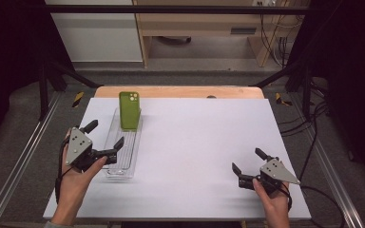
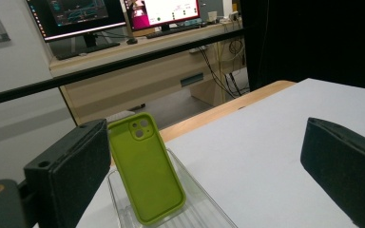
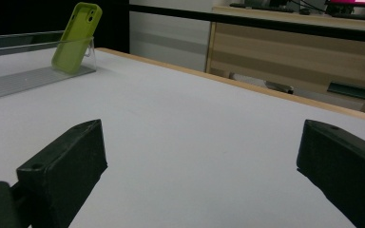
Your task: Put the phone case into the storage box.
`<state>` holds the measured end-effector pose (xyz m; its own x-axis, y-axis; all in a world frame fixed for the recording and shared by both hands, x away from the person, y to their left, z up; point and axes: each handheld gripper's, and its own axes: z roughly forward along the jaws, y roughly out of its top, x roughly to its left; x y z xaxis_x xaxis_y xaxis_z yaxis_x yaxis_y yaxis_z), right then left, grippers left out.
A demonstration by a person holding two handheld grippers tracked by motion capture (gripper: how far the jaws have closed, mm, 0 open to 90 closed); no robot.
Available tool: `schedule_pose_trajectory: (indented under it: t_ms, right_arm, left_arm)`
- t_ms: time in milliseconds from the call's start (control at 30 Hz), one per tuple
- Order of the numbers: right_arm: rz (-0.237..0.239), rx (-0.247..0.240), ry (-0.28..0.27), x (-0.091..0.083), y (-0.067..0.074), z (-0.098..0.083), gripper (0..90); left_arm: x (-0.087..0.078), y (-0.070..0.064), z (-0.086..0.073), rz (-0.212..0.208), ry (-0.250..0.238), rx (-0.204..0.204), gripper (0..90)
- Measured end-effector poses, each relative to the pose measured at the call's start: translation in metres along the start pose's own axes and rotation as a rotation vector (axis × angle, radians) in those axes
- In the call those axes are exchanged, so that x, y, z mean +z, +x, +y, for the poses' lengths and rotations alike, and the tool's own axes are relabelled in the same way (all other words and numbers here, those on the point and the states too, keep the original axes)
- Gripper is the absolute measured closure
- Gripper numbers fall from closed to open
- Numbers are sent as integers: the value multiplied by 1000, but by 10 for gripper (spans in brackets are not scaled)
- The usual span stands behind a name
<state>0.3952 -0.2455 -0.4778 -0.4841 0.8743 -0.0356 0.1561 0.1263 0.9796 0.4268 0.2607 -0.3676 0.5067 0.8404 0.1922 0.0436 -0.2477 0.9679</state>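
Lining up on the phone case (image 1: pixel 129 110) in the tray (image 1: pixel 121 167).
My left gripper (image 1: pixel 104 135) and right gripper (image 1: pixel 249 161) gape, empty; I'd approach squarely, then close across its edges.

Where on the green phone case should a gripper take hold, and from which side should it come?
Grip the green phone case by its upper long edges, coming from above with the open left gripper. It leans nearly upright at the far end of the clear tray, so its top half stands free above the tray walls.

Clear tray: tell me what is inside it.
The clear tray holds a green phone case, leaning upright against its far end. The rest looks bare. The case's front faces away, unseen.
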Motion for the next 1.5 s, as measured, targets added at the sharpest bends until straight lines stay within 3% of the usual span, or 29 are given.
schedule_pose_trajectory:
  t_ms: [633,1500]
  right_arm:
    - [10,-4,4,1,2,0,28]
    - [9,-5,4,1,1,0,28]
  left_arm:
    - [-18,3,-15,22,-77,-56,21]
    - [-32,5,-43,25,-99,-124,21]
